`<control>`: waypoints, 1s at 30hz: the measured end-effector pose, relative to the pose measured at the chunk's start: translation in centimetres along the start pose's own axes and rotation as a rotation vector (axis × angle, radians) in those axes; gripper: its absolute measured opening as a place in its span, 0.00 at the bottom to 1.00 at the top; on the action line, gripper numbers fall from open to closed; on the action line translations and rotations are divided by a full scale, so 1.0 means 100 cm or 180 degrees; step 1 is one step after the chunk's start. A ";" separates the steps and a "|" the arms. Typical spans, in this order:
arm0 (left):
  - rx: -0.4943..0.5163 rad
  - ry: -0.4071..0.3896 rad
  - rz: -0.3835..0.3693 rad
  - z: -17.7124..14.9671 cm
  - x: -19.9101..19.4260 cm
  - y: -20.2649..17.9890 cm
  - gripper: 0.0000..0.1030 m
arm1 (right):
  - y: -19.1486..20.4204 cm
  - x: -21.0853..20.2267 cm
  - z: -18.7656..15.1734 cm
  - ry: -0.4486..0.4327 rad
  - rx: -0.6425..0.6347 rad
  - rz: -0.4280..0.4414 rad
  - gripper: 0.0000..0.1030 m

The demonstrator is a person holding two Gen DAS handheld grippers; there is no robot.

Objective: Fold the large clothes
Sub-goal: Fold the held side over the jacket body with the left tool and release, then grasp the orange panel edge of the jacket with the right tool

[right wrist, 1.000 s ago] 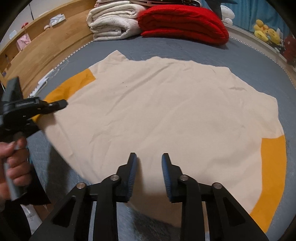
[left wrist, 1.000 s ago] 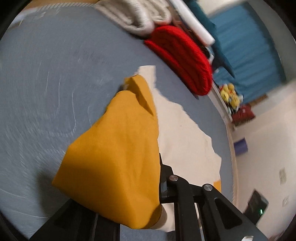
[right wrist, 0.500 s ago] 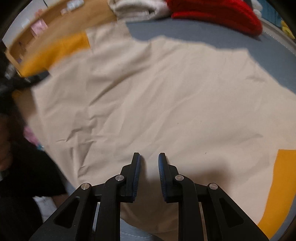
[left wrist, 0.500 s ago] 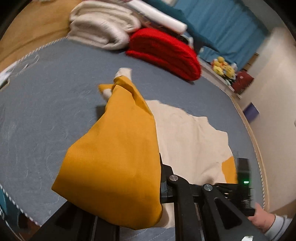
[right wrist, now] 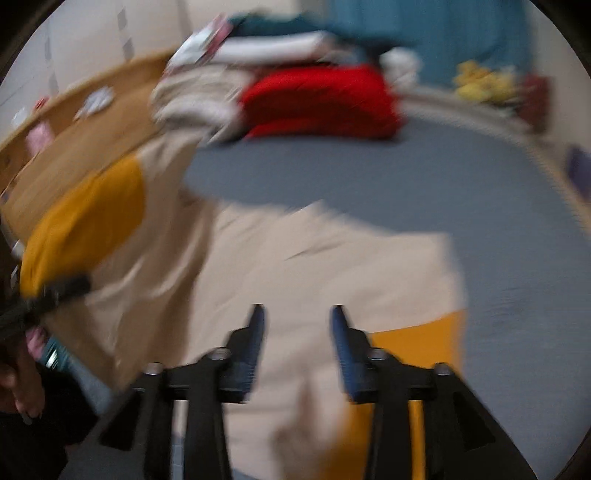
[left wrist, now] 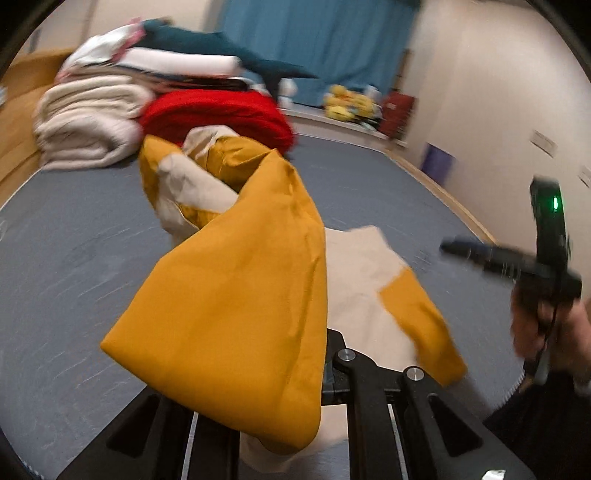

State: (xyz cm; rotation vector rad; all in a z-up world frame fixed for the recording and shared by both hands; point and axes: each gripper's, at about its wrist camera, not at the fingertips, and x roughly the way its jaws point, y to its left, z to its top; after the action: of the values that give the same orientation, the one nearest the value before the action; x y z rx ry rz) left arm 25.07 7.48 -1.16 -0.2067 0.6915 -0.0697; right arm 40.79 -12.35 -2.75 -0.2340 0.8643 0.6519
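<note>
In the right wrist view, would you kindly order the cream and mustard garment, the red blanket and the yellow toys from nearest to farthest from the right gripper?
1. Cream and mustard garment: directly under the right gripper.
2. Red blanket: farther back, centre.
3. Yellow toys: farthest, upper right by the blue curtain.

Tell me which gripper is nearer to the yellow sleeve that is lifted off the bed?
Left. The left gripper is shut on the lifted yellow sleeve; the right gripper, jaws just opening and empty, hangs apart over the shirt's cream body.
</note>
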 end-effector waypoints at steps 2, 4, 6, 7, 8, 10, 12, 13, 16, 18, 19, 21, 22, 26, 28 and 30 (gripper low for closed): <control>0.0206 0.0016 -0.0084 0.004 0.004 -0.026 0.12 | -0.036 -0.037 -0.004 -0.0234 0.0272 -0.0249 0.55; 0.0266 0.0057 -0.0193 0.011 0.013 -0.053 0.12 | -0.063 -0.065 -0.020 -0.0338 0.0479 -0.0341 0.56; 0.0259 0.0117 -0.0282 0.014 0.024 -0.076 0.11 | -0.080 -0.073 -0.030 -0.0286 0.0588 -0.0391 0.56; 0.0280 0.0171 -0.0325 0.014 0.035 -0.095 0.11 | -0.088 -0.074 -0.034 -0.0218 0.0616 -0.0400 0.56; 0.0306 0.0214 -0.0348 0.015 0.044 -0.109 0.11 | -0.092 -0.080 -0.037 -0.0254 0.0633 -0.0379 0.56; 0.0410 0.0364 -0.0404 0.007 0.067 -0.147 0.11 | -0.099 -0.094 -0.043 -0.0347 0.0647 -0.0383 0.56; 0.0555 0.0510 -0.0426 -0.004 0.087 -0.180 0.11 | -0.107 -0.093 -0.048 -0.0278 0.0672 -0.0346 0.56; 0.0631 0.0576 -0.0432 -0.010 0.098 -0.196 0.11 | -0.111 -0.093 -0.051 -0.0235 0.0690 -0.0323 0.56; 0.0800 0.0882 -0.0457 -0.034 0.132 -0.226 0.17 | -0.120 -0.088 -0.052 -0.0192 0.0760 -0.0238 0.56; 0.0807 0.1258 -0.0431 -0.046 0.153 -0.229 0.25 | -0.132 -0.085 -0.054 -0.0148 0.0835 -0.0180 0.56; 0.0780 0.1321 -0.0423 -0.047 0.153 -0.227 0.25 | -0.137 -0.082 -0.054 -0.0118 0.0896 -0.0123 0.56; 0.0720 0.1258 -0.0584 -0.043 0.131 -0.217 0.32 | -0.147 -0.076 -0.057 -0.0048 0.1040 0.0036 0.56; 0.0676 0.1215 -0.0762 -0.036 0.113 -0.207 0.39 | -0.151 -0.072 -0.058 -0.0006 0.1107 0.0119 0.56; 0.0627 0.1058 -0.1095 -0.019 0.055 -0.164 0.48 | -0.154 -0.045 -0.064 0.0279 0.1379 0.0533 0.56; 0.0635 0.0929 -0.1045 -0.014 0.030 -0.134 0.49 | -0.147 -0.029 -0.067 0.0428 0.1453 0.0681 0.56; 0.0608 0.0870 -0.0868 -0.011 0.021 -0.108 0.50 | -0.143 -0.010 -0.073 0.0632 0.1508 0.0796 0.56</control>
State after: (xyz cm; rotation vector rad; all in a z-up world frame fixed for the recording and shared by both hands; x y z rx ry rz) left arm 25.97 -3.55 -1.01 -0.1072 0.9199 -0.4294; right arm 44.57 -27.17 -7.58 0.2444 1.2243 0.6416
